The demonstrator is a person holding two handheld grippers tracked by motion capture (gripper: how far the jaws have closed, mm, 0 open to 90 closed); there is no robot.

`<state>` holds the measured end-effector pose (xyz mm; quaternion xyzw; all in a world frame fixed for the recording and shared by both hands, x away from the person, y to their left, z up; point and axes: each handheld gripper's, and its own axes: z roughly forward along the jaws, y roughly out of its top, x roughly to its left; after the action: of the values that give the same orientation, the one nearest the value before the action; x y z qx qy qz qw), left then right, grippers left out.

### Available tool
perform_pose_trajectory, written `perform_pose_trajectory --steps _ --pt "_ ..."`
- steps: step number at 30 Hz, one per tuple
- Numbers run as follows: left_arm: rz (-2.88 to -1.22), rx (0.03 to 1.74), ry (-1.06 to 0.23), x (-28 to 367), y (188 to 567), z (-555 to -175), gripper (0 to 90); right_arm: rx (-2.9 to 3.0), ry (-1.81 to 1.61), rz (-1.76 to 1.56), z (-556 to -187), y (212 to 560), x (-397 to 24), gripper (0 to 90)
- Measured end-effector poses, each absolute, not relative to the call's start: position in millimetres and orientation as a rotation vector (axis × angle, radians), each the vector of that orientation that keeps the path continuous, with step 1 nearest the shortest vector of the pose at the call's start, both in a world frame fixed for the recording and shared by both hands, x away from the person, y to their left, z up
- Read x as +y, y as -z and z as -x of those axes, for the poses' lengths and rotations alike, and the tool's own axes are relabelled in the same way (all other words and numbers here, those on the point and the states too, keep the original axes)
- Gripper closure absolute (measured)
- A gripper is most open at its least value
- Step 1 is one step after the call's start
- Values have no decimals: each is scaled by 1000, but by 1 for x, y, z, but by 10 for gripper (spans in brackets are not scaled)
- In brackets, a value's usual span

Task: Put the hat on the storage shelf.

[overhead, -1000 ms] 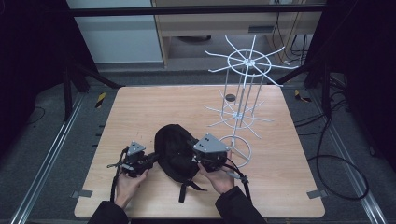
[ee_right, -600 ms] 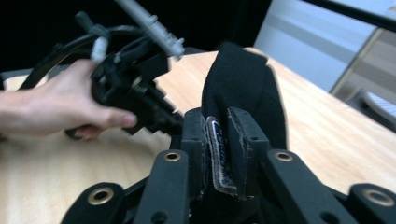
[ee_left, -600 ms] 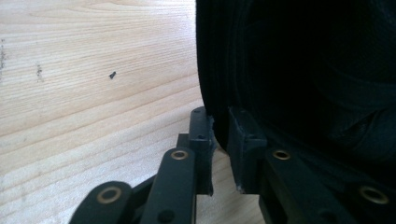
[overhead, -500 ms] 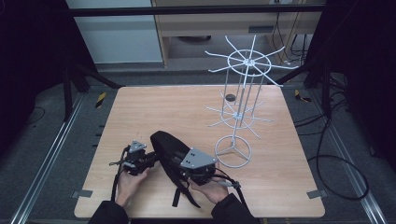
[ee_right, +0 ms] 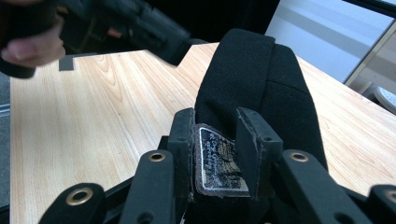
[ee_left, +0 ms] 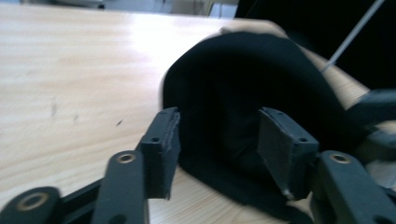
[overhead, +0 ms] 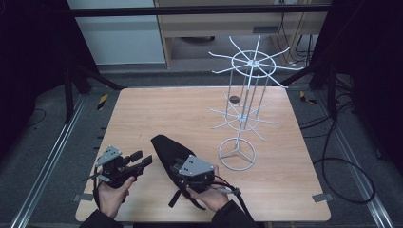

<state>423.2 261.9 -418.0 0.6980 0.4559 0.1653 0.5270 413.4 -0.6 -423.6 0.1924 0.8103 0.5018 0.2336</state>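
Two claws work at the wooden bench (overhead: 157,109). A black cap (overhead: 167,151) lies near the front edge, beside the white wire rack (overhead: 242,118). The right claw (ee_right: 217,149) has been opening but is clamped on the cap's patch (ee_right: 217,161). The left claw (overhead: 142,159) has just opened wide; its jaws stand apart, touching nothing.
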Motion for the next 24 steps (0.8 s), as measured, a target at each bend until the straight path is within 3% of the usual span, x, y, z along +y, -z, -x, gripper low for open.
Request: perform_pose_trajectory --steps 10,20,24 --pt "-1628 1052 -346 244 411 -427 301 2234 -1401 -521 -411 426 1 664" --pt "-1631 1073 -279 226 417 -440 283 2248 -1420 -512 -409 426 2 656" --pt "-1629 1070 -275 224 417 -442 331 2256 -1417 -497 -407 426 2 651"
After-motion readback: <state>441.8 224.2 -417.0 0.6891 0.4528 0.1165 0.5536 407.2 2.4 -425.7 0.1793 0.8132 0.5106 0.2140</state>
